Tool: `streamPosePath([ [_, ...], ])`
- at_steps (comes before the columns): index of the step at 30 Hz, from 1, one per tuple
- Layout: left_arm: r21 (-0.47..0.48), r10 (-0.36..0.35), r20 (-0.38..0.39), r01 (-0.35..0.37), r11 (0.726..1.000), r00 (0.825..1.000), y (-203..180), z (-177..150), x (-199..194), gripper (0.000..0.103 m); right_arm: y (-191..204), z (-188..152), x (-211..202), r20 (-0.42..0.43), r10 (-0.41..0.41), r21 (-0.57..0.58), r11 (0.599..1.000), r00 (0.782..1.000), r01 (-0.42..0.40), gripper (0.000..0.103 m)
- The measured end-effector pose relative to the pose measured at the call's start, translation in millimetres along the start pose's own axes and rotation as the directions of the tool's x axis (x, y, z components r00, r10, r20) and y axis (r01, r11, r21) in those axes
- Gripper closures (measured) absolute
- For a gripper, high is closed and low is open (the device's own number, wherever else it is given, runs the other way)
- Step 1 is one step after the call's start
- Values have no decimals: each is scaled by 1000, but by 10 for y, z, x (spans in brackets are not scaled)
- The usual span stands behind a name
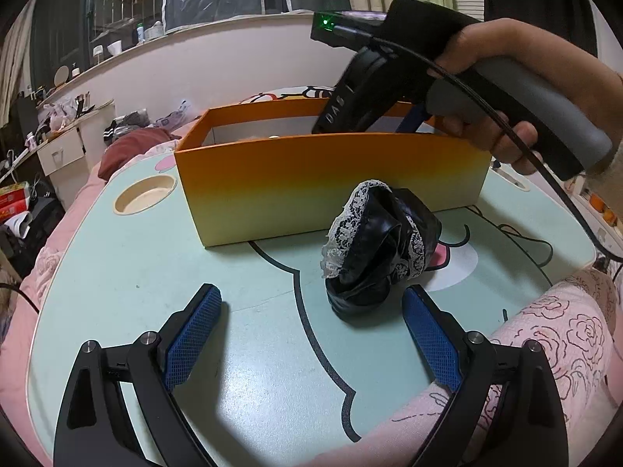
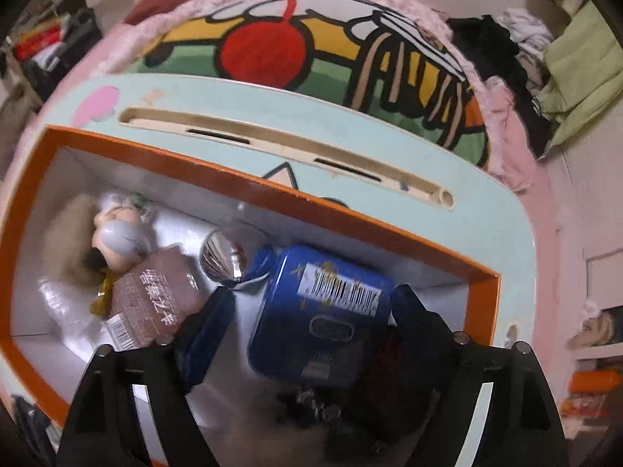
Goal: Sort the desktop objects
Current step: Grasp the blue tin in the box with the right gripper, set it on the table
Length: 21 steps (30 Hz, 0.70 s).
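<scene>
1. Now your right gripper [image 2: 311, 319] hangs over the orange box [image 1: 331, 179], pointing steeply down into it. Its jaws stand apart around a blue tin [image 2: 323, 311], which seems to lie on the box floor; whether the pads touch it is unclear through the blur.
2. Beside the tin, to the left, lie a pinkish packet [image 2: 152, 303], a foil-wrapped piece [image 2: 222, 257] and a small figure [image 2: 117, 233]. So the step in hand looks like dropping the tin off.
3. Meanwhile your left gripper [image 1: 311, 334] waits low over the table [image 1: 117, 272], released and empty.
4. One thing is left outside: a black lace-trimmed cloth [image 1: 381, 249], on the table just near of the box, beside the left gripper's right finger [image 1: 428, 338].
5. Next, likely, you lift the right gripper clear and close on the cloth, a soft bundle needing a deep pinch.
</scene>
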<state>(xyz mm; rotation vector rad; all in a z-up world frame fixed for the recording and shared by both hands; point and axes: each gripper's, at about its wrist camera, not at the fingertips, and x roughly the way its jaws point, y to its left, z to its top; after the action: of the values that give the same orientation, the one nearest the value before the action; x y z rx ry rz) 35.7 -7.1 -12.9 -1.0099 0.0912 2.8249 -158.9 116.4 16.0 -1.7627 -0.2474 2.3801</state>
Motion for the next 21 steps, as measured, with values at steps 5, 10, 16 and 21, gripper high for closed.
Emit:
streamPosePath([
  [5,1,0,2,0,1000,1000,-3,9,1,9,-19,-81,-113,-14,42,-67,997,999,-43,25],
  [10,-1,-4,2,4,1000,1000,27,6,14,9,-79,-17,-75,-8,151,8,989,988,-151,37],
  [16,1,-4,4,4,1000,1000,28,11,18,9,-394,-177,-437,197,312,83,939,929,-333,38],
  [21,2,-5,4,5,1000,1000,32,9,16,9,-530,-803,-1224,477,351,30,910,806,-414,38],
])
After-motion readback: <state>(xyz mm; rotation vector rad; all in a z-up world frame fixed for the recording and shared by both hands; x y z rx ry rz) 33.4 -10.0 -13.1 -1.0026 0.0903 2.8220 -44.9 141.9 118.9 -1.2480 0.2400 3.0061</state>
